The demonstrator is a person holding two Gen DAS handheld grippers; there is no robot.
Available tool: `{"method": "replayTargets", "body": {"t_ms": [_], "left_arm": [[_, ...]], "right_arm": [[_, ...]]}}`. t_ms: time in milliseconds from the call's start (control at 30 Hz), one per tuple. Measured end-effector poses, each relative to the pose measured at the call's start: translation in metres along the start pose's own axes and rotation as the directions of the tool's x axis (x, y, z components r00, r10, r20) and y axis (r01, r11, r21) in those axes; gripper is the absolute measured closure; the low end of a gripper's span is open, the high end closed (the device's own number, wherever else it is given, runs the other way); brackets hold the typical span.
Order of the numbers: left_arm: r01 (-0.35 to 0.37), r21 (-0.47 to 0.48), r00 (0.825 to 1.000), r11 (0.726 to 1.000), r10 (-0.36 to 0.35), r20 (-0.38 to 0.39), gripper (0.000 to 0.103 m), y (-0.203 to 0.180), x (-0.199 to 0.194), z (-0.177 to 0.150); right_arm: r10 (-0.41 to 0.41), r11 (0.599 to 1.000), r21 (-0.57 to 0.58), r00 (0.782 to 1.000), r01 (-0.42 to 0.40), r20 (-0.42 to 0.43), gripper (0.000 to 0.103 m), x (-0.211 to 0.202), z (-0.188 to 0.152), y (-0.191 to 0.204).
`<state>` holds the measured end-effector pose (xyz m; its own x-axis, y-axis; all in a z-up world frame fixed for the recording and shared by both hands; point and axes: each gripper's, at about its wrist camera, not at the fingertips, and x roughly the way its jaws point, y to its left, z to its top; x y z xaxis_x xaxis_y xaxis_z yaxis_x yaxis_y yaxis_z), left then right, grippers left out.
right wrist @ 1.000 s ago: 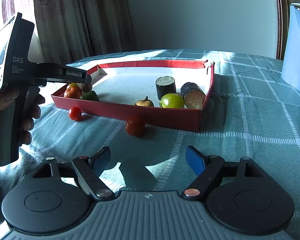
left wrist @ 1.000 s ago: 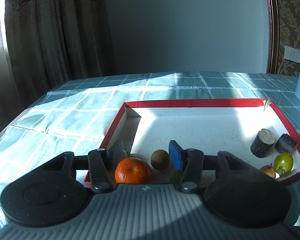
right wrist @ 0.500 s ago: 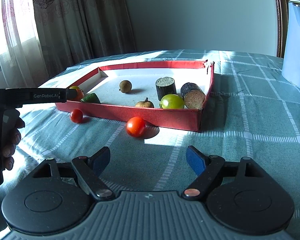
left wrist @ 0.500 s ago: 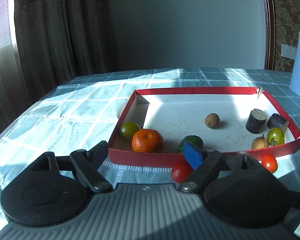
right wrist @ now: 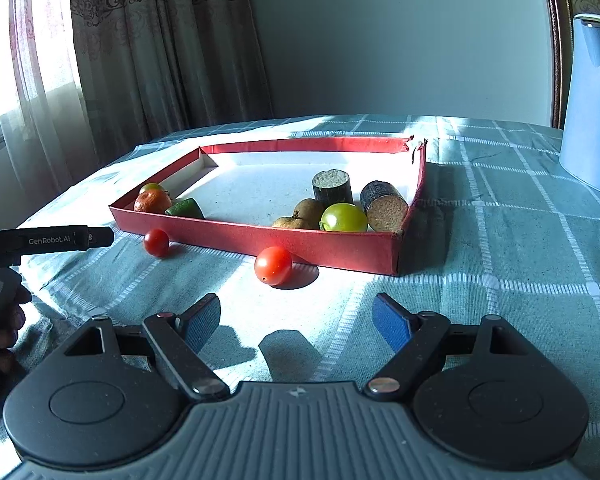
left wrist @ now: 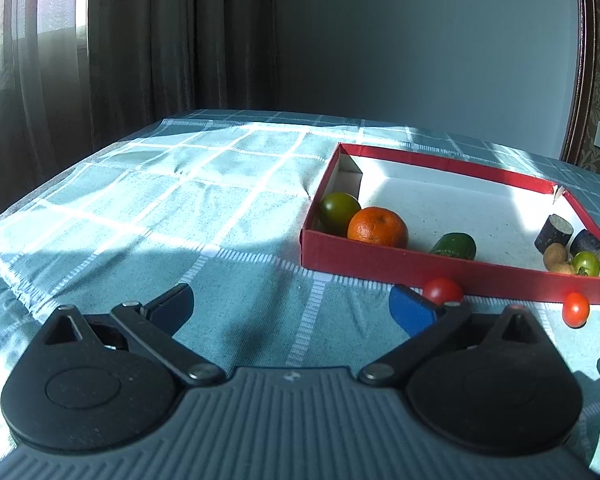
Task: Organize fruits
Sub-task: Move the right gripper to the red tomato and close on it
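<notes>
left wrist view shows the left gripper backed off from the tray to the cloth in front of it, jaws opening wide with nothing between them; a second ago they were over the tray's near left corner around the orange, which now sits free there, so that fruit looks placed. the right gripper has not moved, jaws apart and empty over the cloth. in the tray's near left corner lie a dark green fruit, the orange and a green piece; in the near right corner stand two dark cylinders, two brown fruits and a green tomato. two red tomatoes remain outside, just off the near wall, likely next to go in.
</notes>
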<state>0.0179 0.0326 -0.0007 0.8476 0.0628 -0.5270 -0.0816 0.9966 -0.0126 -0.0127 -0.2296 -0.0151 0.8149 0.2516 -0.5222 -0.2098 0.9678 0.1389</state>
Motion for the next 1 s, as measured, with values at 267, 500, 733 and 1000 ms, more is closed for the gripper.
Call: {"method": "replayTargets", "body": {"t_ms": [267,500,733,1000], "left_arm": [[-0.023,-0.077,1.000,0.997,0.024,0.015,0.000,0.013,-0.002,0.001],[-0.019,-0.087,1.000,0.996,0.019,0.008,0.000,0.016,-0.002,0.000],[-0.012,-0.083,1.000,0.996,0.013,0.006,0.000,0.015,0.000,0.000],[-0.008,-0.080,1.000,0.997,0.009,0.007,0.000,0.015,-0.001,0.000]], "right_arm": [[-0.031,0.996,-0.079,1.000,0.031,0.002,0.025,0.008,0.005,0.020],[-0.052,0.995,-0.086,0.998,0.050,-0.029,0.045,0.023,0.010,0.027],[-0.079,0.994,-0.079,0.996,0.075,-0.048,0.057,0.037,0.018,0.025],[-0.101,0.992,-0.085,0.993,0.096,-0.062,0.067,0.051,0.024,0.028]]}}
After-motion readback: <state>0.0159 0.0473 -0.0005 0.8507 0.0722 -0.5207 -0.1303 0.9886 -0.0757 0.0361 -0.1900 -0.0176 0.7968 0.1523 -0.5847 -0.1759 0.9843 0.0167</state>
